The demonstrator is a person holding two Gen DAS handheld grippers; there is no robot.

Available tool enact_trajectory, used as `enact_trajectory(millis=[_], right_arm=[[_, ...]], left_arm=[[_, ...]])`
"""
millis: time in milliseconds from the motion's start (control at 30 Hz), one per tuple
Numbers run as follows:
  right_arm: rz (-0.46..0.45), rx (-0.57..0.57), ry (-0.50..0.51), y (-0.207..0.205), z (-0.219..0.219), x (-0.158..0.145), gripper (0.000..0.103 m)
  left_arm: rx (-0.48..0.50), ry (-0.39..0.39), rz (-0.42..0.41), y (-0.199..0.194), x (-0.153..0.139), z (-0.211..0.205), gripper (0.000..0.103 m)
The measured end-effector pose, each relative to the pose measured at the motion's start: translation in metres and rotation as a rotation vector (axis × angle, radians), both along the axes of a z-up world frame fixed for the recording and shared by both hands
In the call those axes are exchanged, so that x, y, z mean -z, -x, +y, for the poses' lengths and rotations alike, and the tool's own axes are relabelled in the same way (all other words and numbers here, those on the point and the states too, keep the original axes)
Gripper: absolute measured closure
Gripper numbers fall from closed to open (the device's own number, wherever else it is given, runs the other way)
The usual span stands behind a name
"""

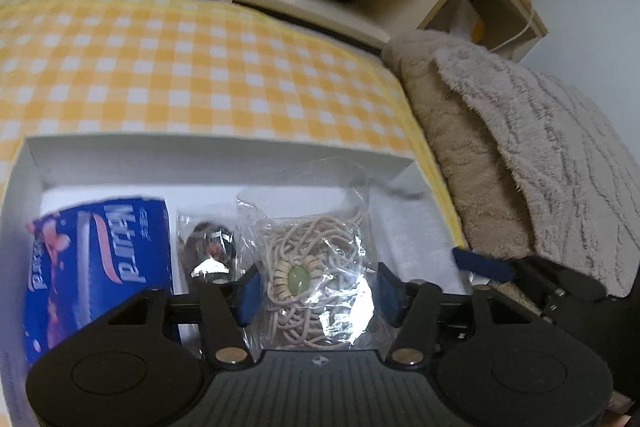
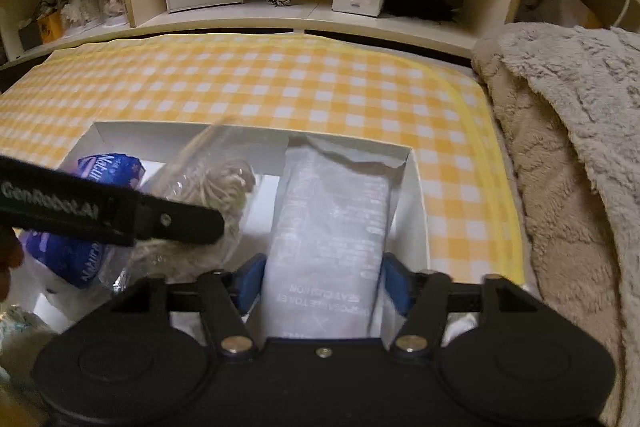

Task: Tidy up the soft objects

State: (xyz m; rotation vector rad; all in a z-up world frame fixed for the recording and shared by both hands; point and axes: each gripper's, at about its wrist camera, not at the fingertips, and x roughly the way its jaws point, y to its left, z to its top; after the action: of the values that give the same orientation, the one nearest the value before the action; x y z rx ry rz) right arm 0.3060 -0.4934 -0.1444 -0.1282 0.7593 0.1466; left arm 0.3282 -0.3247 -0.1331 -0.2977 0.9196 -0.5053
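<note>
Hovering L gripper [image 1: 318, 291] over white box [image 1: 224, 151] on yellow checked cloth [image 1: 192, 67], jaws standing wide, clear bag of cord [image 1: 308, 247] lying between pads w/o being pressed. Straddling white seat-cushion pack [image 2: 328, 227] w/ R gripper [image 2: 324, 285], jaws likewise wide, pads just beside pack, not squeezing. Showing in L view only: small dark bagged item [image 1: 208, 251] sitting btwn blue pack [image 1: 100, 267] and cord bag. Showing in R view only: cushion pack filling box's right side, L gripper crossing as black bar.
</note>
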Motion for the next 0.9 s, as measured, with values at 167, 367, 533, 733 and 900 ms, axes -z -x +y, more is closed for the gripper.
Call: enact_trajectory(millis=[167, 367, 533, 733, 900], right_arm=[[0.003, -0.001, -0.016, 0.008, -0.006, -0.004, 0.008], [-0.013, 0.027, -0.025, 0.028, -0.007, -0.017, 0.002], [-0.034, 0.068, -0.038, 0.047, -0.004, -0.035, 0.000], [-0.090, 0.132, -0.087, 0.072, 0.007, -0.068, 0.000], [-0.138, 0.164, -0.079, 0.093, 0.033, -0.096, 0.000]], left_arm=[[0.004, -0.012, 0.009, 0.001, 0.002, -0.003, 0.024], [0.016, -0.056, -0.039, 0.015, -0.019, 0.003, 0.018], [0.001, -0.079, -0.077, 0.038, -0.044, 0.022, 0.012], [-0.031, -0.112, -0.142, 0.067, -0.081, 0.055, 0.007], [-0.063, -0.131, -0.199, 0.094, -0.113, 0.085, 0.003]])
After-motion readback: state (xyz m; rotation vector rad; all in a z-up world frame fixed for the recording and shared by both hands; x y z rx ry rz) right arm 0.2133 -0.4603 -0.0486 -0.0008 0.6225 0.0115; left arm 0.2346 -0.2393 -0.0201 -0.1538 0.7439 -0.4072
